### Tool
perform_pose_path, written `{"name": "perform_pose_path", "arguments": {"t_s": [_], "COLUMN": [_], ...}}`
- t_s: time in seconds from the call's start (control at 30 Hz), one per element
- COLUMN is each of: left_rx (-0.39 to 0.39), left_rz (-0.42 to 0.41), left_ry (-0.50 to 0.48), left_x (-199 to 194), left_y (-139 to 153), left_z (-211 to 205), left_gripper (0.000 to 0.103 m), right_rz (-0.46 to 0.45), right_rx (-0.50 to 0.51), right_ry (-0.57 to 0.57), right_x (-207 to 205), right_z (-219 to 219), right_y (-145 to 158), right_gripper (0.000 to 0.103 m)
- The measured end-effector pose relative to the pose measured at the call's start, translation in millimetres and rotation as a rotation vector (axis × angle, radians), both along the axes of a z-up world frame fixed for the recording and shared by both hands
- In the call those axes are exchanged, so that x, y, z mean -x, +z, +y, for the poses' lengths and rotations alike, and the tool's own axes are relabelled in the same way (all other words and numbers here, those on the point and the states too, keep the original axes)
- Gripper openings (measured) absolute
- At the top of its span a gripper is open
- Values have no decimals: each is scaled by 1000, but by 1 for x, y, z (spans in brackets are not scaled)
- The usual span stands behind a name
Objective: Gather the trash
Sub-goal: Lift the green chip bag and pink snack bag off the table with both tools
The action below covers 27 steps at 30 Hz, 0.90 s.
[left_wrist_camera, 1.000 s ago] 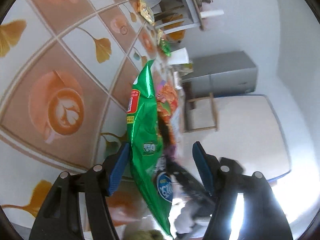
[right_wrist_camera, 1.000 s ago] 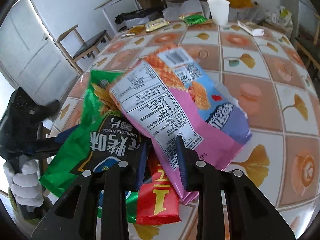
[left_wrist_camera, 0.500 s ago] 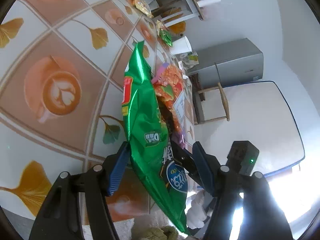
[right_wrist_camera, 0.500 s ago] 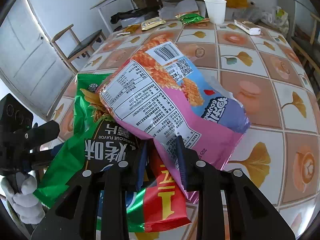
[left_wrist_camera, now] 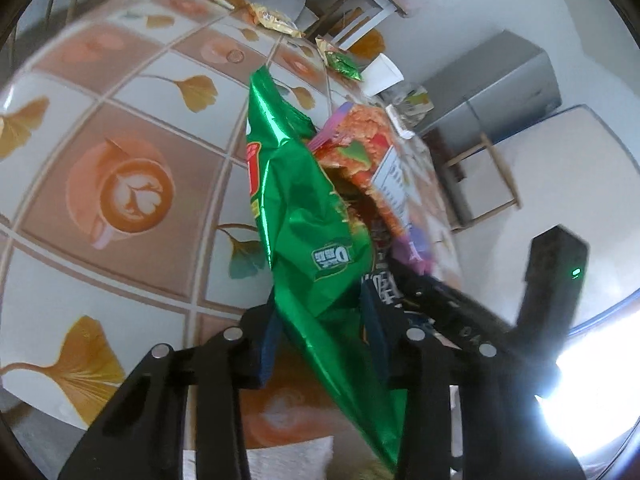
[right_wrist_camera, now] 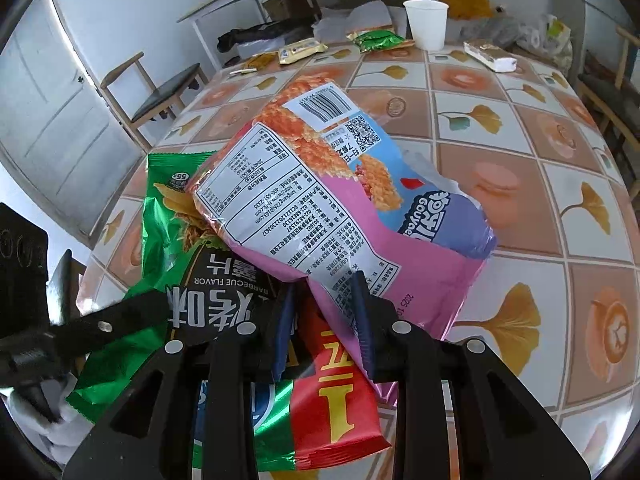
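Observation:
A green chip bag (left_wrist_camera: 304, 240) hangs crumpled between the pads of my left gripper (left_wrist_camera: 320, 312), whose jaws are closing and touch it on both sides. In the right wrist view the same green bag (right_wrist_camera: 168, 216) lies under a pink snack bag (right_wrist_camera: 320, 200). My right gripper (right_wrist_camera: 322, 312) is shut on the lower edges of both bags. The left gripper's finger (right_wrist_camera: 120, 318) lies across the green bag's left edge. From the left wrist view the pink bag (left_wrist_camera: 368, 140) shows behind the green one, and the right gripper's black body (left_wrist_camera: 552, 280) is at the right.
The tiled tablecloth (right_wrist_camera: 520, 160) carries a paper cup (right_wrist_camera: 426, 24), a small green wrapper (right_wrist_camera: 376, 40), a yellow wrapper (right_wrist_camera: 300, 48) and a white packet (right_wrist_camera: 490, 58) at its far end. A wooden chair (right_wrist_camera: 160, 92) stands left of the table. A white-gloved hand (right_wrist_camera: 24, 420) holds the left gripper.
The left gripper's jaws have narrowed onto the green bag, and the gripper has rolled and shifted along the table edge. The right gripper has kept still with both bags.

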<state>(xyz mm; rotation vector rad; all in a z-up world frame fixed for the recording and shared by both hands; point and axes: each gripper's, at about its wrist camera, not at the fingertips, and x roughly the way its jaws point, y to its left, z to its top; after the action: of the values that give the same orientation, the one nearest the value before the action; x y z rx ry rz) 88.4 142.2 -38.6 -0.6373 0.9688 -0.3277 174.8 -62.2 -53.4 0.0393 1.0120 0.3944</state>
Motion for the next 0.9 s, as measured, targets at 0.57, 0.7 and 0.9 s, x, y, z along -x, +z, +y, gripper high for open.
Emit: {"name": "perform_pose_path", "arguments": {"t_s": [0.57, 0.7, 0.9], "left_rx": [-42, -55, -70], "left_rz": [-28, -36, -55], "left_ry": [-24, -15, -4], "left_x": [-4, -9, -7], "left_y": [3, 4, 10], "left_z": [-12, -14, -13], "left_gripper": [28, 28, 27], "right_rz": [-87, -106, -120], "right_rx": [40, 46, 30], "right_ry": [-18, -51, -97], "right_x": [7, 6, 7], "right_z": [-15, -28, -49], "right_y": [20, 26, 32], "right_gripper": [11, 10, 7]}}
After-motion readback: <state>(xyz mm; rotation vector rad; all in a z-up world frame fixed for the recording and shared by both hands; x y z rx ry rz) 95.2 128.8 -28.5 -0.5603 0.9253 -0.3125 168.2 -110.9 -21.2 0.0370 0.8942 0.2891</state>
